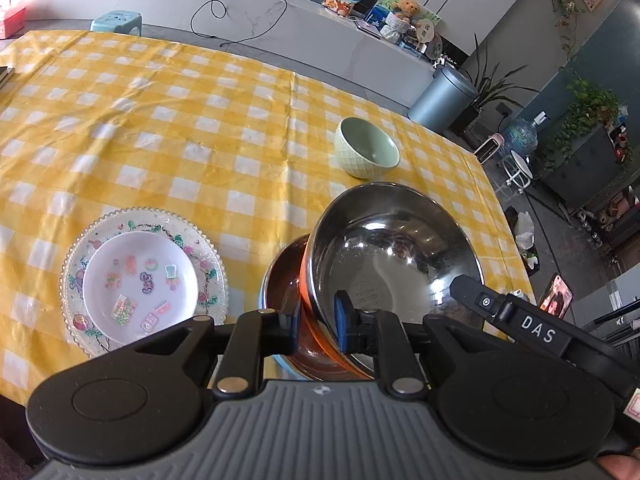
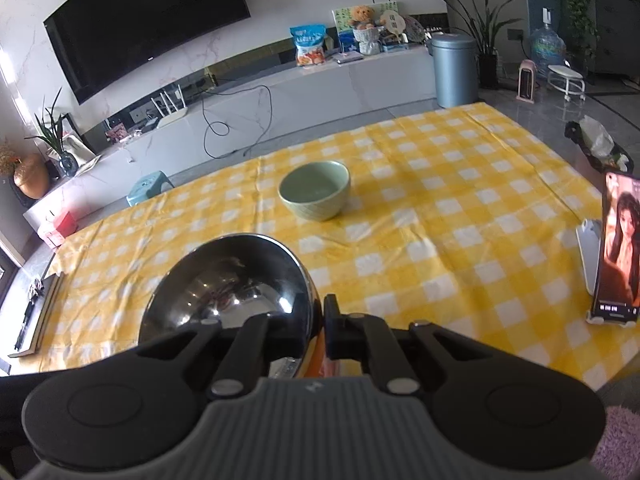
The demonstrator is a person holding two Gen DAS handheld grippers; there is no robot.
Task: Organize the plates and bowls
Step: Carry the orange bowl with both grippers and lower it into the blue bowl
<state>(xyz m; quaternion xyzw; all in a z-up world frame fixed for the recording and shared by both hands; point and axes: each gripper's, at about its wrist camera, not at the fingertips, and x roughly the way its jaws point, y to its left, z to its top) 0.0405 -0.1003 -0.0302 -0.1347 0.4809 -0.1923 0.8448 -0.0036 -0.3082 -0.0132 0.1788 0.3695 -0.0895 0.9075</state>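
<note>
A steel bowl with an orange outside [image 1: 392, 248] hangs tilted over a second steel bowl [image 1: 280, 280] that sits on the yellow checked cloth. My left gripper [image 1: 318, 320] spans its near wall, one pad inside and one against the orange side, shut on it. My right gripper [image 1: 460, 284] grips the same bowl's right rim. In the right wrist view that gripper [image 2: 316, 332] is shut on the steel bowl's [image 2: 228, 280] rim. A green bowl [image 1: 366, 148] [image 2: 316, 190] stands further back. A small white plate [image 1: 140, 280] lies on a patterned glass plate [image 1: 80, 248] at the left.
A phone on a stand [image 2: 618, 248] stands at the table's right edge. A book [image 2: 40, 312] lies at the left edge. Beyond the table are a teal stool [image 2: 150, 188], a grey bin [image 2: 456, 72] and a long TV bench [image 2: 280, 92].
</note>
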